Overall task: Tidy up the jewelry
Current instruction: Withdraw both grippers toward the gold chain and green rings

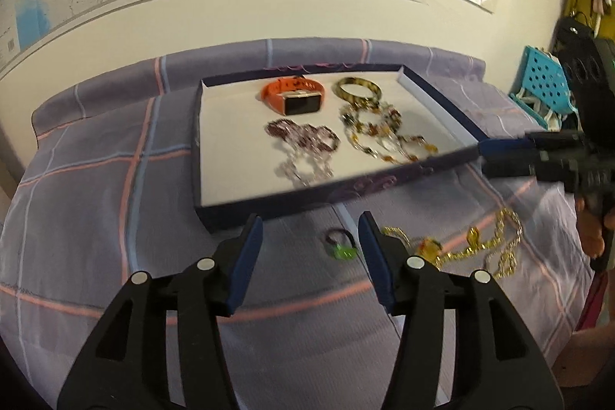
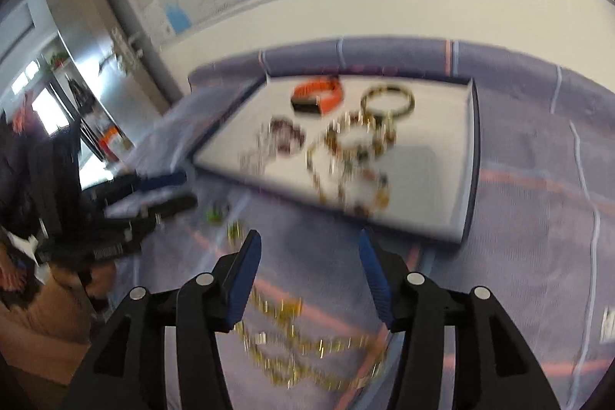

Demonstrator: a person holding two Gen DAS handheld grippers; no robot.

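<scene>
Both the left gripper (image 1: pixel 310 229) and right gripper (image 2: pixel 307 248) stand half-open and empty low in frame, likely readying for the gold necklace (image 2: pixel 303 348) and green ring (image 1: pixel 342 248) lying loose on the bed (image 1: pixel 96 179), below the tray (image 1: pixel 230 164) holding sorted pieces.

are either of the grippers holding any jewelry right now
No. Both the left gripper and the right gripper are open and empty; the gold necklace and green ring lie loose on the bedspread.
</scene>
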